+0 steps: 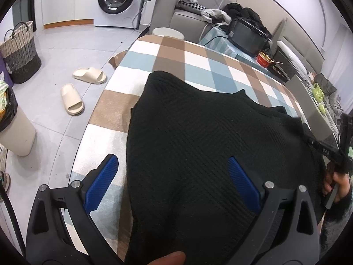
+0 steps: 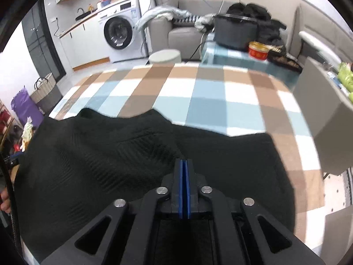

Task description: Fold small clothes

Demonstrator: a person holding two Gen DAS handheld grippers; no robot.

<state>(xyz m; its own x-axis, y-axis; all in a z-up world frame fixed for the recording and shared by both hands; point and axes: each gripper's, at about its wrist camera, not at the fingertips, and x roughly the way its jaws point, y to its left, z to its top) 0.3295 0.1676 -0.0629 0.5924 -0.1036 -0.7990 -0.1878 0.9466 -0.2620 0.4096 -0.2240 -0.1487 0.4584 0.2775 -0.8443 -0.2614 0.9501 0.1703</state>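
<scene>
A black ribbed knit garment [image 1: 198,145] lies spread on the checked cloth of the table [image 1: 176,61]. My left gripper [image 1: 174,176] is open just above it, its blue pads [image 1: 103,181] wide apart over the garment's near left part. In the right wrist view the garment [image 2: 99,154] lies rumpled across the near table. My right gripper [image 2: 183,165] is shut, its blue pads pressed together over the cloth; whether cloth is pinched between them cannot be told. The right gripper also shows at the left wrist view's right edge [image 1: 342,154].
Two beige slippers [image 1: 81,88] lie on the floor left of the table, with a woven basket [image 1: 19,53] and a bin [image 1: 15,128]. A black box [image 2: 236,31] and red bowl [image 2: 258,50] stand beyond the far edge. A grey chair [image 2: 326,119] is at the right.
</scene>
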